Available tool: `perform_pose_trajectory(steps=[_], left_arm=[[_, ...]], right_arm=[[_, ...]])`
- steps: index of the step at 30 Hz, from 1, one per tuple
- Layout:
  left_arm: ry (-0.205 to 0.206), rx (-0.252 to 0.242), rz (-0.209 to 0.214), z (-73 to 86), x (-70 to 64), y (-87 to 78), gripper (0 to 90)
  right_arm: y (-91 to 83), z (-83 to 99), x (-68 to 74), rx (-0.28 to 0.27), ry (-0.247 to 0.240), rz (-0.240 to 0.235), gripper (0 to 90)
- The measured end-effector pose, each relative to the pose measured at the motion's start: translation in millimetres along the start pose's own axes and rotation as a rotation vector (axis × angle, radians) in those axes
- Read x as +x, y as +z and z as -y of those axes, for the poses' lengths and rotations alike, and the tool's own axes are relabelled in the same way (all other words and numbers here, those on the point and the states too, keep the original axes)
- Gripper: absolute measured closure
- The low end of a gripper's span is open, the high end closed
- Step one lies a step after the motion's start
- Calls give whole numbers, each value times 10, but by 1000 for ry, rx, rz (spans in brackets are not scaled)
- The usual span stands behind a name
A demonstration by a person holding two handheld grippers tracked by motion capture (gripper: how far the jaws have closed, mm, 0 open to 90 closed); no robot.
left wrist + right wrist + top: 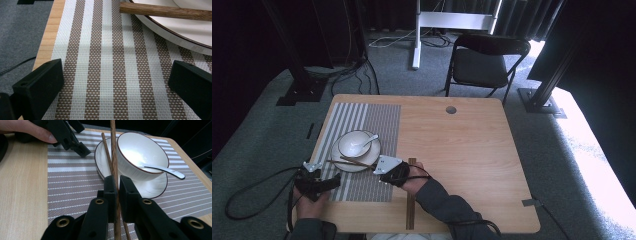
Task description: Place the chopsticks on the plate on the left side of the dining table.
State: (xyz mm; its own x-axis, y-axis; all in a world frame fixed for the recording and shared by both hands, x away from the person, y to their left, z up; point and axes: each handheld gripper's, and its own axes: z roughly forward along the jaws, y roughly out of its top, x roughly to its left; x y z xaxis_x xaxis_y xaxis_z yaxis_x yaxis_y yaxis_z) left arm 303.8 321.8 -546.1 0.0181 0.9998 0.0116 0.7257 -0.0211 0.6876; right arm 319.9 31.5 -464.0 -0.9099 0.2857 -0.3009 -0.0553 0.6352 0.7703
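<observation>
Gripping one wooden chopstick (pixel 113 157) between its closed jaws, my right gripper (pixel 117 192) is reaching over the striped placemat (pixel 75 180) toward the plate (pixel 100 155). I am holding the stick low and level so it can lie across the plate rim, beside the other chopstick (pixel 106 150) already resting there. The white bowl (pixel 140 152) (a spoon (pixel 165 170) leaning in it) is sitting on that plate. My left gripper (pixel 318 184), jaws spread wide and holding nothing, is waiting on the mat near the plate, out of the way.

Black claw (pixel 115 192) – brass-ringed screw holes – grey sleeves.
</observation>
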Motion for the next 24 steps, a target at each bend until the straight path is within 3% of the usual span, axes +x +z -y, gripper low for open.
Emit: perform_pose_trajectory(steps=[24], left_arm=[[0,0,0,0,0,0,3]], right_arm=[[111,-25,-21,1,-27,-46,842]])
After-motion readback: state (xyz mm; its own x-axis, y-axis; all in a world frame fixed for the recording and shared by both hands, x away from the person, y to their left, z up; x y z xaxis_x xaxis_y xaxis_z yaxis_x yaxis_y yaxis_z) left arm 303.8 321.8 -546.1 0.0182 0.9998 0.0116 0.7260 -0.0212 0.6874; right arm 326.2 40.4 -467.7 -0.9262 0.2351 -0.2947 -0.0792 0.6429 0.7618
